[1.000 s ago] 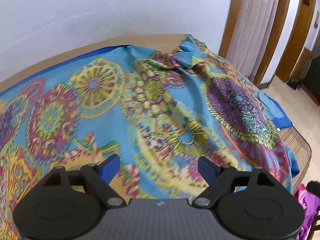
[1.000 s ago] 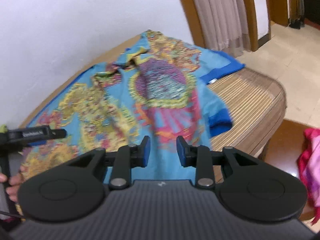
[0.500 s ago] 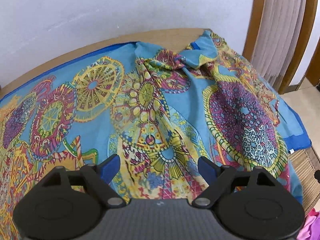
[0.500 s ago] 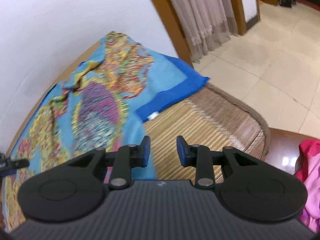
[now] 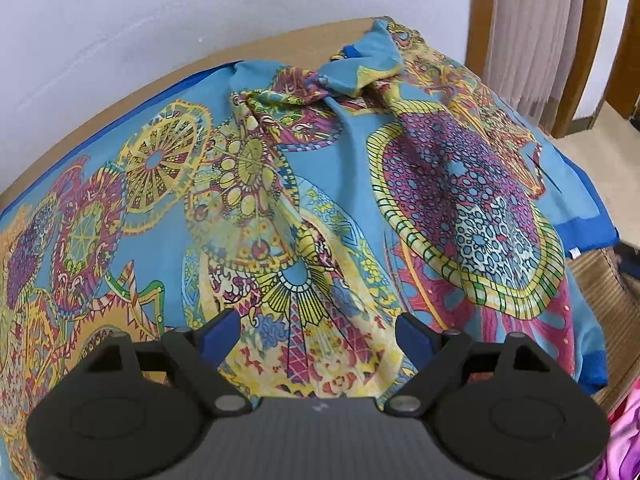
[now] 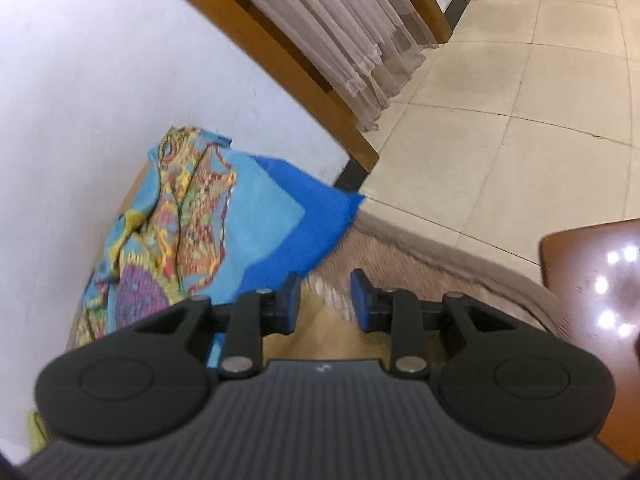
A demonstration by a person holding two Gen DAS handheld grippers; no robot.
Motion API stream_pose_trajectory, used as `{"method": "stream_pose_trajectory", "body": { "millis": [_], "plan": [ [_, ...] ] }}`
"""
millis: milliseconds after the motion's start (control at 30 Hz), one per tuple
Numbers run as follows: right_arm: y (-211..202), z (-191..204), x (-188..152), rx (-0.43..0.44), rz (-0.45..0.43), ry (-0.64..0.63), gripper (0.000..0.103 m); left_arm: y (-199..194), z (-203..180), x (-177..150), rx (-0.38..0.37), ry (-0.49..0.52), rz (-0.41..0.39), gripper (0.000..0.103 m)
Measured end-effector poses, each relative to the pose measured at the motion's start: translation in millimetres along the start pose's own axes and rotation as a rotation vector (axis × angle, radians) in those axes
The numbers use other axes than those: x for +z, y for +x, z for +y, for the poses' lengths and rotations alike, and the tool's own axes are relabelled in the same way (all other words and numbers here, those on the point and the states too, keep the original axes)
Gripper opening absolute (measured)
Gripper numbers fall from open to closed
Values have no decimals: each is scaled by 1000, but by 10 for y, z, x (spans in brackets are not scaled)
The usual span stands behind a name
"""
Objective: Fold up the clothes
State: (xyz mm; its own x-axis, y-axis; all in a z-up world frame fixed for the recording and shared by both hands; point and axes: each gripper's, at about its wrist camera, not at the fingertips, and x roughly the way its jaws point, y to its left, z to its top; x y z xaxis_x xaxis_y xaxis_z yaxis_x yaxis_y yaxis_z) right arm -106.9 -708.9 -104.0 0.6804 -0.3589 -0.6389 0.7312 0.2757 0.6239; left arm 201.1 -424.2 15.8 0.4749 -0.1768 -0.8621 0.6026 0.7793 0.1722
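A big thin blue cloth w/ bright yellow, pink and purple mandala print (image 5: 332,184) lies spread over the woven straw mat (image 6: 320,344) that covers the wooden bed, up against the white wall (image 5: 160,20). Far end of the cloth is bunched into a twisted knot-like heap near the wall; rest lies fairly flat w/ soft creases. Its plain dark-blue border (image 6: 312,216) hangs toward the mat's bare right side, a small white tag at the edge.

Left gripper (image 5: 318,334) hovers low over the near part of the cloth, blue-padded fingers spread wide, nothing between them; can't tell if the tips touch the fabric.

Right gripper (image 6: 323,300) is off to the side, over bare mat just beside the blue border corner. Jaws partly apart, a moderate gap, holding nothing. Its left fingertip (image 6: 290,300) sits just next to the cloth edge, contact unclear – view is a bit blurred.

Beyond: beige pleated curtain (image 6: 348,28) in a wooden frame, pale tiled floor (image 6: 520,100), glossy brown wooden surface (image 6: 592,276) at right, and a bit of pink-magenta fabric (image 5: 624,436) at lower right.
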Motion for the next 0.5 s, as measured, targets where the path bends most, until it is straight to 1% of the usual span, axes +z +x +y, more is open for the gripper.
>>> {"method": "stream_pose_trajectory", "body": {
  "millis": [167, 300, 333, 367, 400, 433, 500],
  "plan": [
    [237, 46, 111, 41, -20, 6, 30, -13, -40, -35, 13, 11, 11, 86],
    [426, 83, 200, 74, -35, 11, 28, -5, -12, -62, 29, -7, 26, 86],
    [462, 109, 213, 75, -42, -5, 26, -4, 1, -71, 33, -14, 28, 86],
    [479, 163, 211, 62, -55, -46, 12, -3, 15, -80, 38, -20, 29, 86],
    [490, 205, 217, 47, -68, -80, 6, -4, 34, -95, 42, -26, 32, 86],
    [488, 221, 236, 45, -81, -95, 4, -9, 58, -115, 46, -32, 33, 86],
    [456, 244, 289, 63, -105, -99, 4, -28, 124, -161, 52, -46, 32, 86]
  ]
}}
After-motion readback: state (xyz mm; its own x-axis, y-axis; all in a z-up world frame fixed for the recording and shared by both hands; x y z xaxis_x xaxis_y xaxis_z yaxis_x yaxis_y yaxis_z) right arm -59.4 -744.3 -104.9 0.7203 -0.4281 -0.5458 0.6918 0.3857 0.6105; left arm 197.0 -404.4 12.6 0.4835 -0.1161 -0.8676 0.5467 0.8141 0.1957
